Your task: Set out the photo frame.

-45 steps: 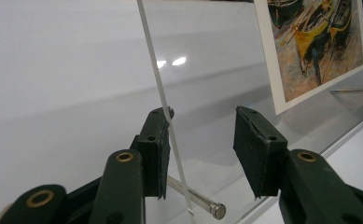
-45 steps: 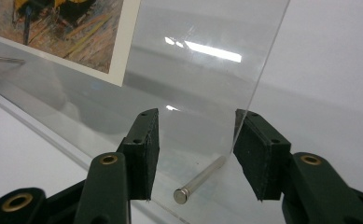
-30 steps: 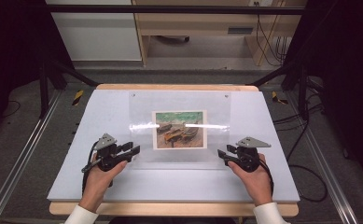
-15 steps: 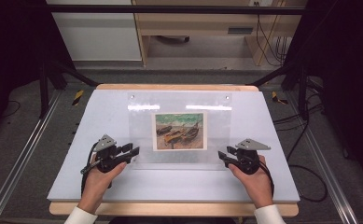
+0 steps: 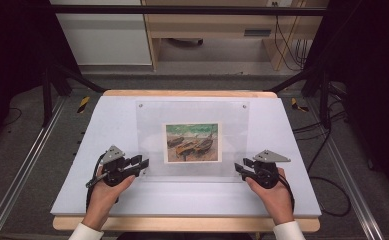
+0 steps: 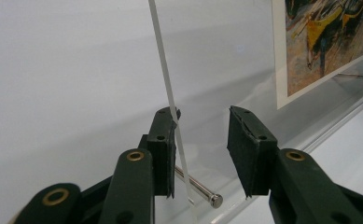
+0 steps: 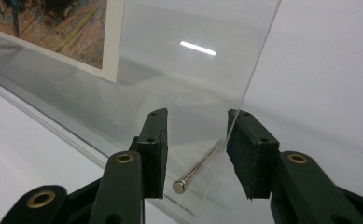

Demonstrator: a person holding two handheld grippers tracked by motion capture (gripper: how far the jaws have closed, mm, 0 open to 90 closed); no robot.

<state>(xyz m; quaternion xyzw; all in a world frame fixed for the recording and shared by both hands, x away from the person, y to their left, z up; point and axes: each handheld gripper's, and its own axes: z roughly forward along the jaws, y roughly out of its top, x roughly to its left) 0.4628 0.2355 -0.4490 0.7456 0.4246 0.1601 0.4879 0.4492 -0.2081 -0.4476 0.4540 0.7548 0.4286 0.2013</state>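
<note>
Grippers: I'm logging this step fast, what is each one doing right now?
Left gripper: open, fingers closing around the clear panel's edge and a metal pin.
Right gripper: open, closing likewise around the panel edge.

Clear acrylic frame (image 5: 192, 137) w/ a boat painting print (image 5: 191, 142) at its centre lies on the white bench (image 5: 107, 200). Left tool (image 5: 143, 165) at frame's near-left corner, right tool (image 5: 238, 168) at near-right corner, each held by a hand; jaws have just been closing. Both tools point inward at frame edges.

Left hand-held gripper (image 5: 143, 165) and right hand-held gripper (image 5: 238, 169) low, pointing inward, jaws parted, right closing
</note>
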